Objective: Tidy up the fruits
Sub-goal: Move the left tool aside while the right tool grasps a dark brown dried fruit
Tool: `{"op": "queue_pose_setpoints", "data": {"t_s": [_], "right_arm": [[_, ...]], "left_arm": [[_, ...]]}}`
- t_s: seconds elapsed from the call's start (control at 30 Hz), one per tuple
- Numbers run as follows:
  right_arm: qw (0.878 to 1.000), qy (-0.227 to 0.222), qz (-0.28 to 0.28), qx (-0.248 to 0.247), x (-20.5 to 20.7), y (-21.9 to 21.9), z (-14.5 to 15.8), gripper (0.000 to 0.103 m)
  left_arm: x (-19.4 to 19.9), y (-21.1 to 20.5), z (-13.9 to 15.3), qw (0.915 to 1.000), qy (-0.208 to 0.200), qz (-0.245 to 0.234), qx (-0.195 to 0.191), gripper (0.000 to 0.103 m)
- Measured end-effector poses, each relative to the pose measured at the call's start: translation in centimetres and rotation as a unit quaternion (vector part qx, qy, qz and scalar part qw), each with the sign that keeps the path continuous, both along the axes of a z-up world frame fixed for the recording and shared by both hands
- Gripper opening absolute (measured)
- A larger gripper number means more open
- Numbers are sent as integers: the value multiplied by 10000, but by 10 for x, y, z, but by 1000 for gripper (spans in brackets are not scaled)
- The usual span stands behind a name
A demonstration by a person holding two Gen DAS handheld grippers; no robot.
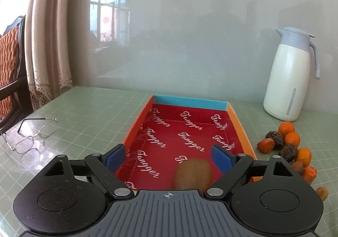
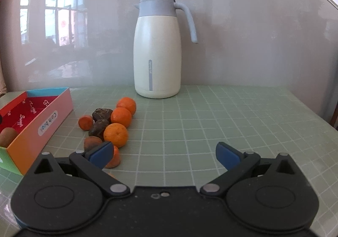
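The left gripper [image 1: 169, 157] points slightly downward over the near end of the tray [image 1: 238, 122], jaws spread wide, with one kiwi [image 1: 193, 175] lying loose on the red lining between the blue pads [image 1: 115, 157] and touching neither. The right gripper [image 2: 164, 153] also tilts a little downward above the green checked table [image 2: 211, 120], jaws spread with nothing between them; its left pad [image 2: 101, 152] sits in front of the nearest fruit of the pile.

From the right wrist view, the pile of fruit [image 2: 109, 129] lies at about 11 o'clock from the gripper, just beside the tray's orange wall but apart from it. In it I count three round oranges [image 2: 115, 134], two dark wrinkled fruits [image 2: 101, 115], and about three small orange-red pieces [image 2: 85, 122], one half hidden behind the pad. One kiwi is in the tray at 9 o'clock.

Farther off, at 12 o'clock, stands one cream jug [image 2: 157, 55] with a grey-blue lid, upright against the wall. In the left wrist view, one pair of spectacles [image 1: 31, 135] lies on the table at 10 o'clock, well apart from the tray.
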State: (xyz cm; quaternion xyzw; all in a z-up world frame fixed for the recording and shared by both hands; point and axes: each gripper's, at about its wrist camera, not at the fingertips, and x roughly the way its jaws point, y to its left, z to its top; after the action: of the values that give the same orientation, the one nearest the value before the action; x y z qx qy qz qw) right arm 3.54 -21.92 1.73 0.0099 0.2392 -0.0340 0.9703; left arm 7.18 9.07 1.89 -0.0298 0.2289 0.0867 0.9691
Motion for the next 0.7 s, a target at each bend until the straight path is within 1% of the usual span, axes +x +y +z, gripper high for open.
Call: {"op": "queue_pose_setpoints", "data": {"t_s": [0.17,0.27,0.37,0.4,0.6,0.67,0.7], "right_arm": [[9993,57,-6,357,-1,-8,-1,102],[9997,84,1,240,-1,-4,-2,100],[9998,65,138,159,0,3,-1,98],[9997,52,182,126,1,6,0,96],[9984,-182,529,4,16,28,11,95],[9977,-190,644,-24,25,35,15,88],[9974,-140,698,-68,31,41,16,83]], "left_arm": [[-6,5,1,10000,-58,68,24,91],[-6,8,1,9999,-50,94,30,91],[-7,12,0,9999,-55,134,18,91],[-7,13,0,9999,-62,148,14,91],[-8,24,-1,9996,-75,264,33,92],[-9,29,-2,9994,-74,328,50,92],[-9,33,-3,9993,-70,375,58,92]]}}
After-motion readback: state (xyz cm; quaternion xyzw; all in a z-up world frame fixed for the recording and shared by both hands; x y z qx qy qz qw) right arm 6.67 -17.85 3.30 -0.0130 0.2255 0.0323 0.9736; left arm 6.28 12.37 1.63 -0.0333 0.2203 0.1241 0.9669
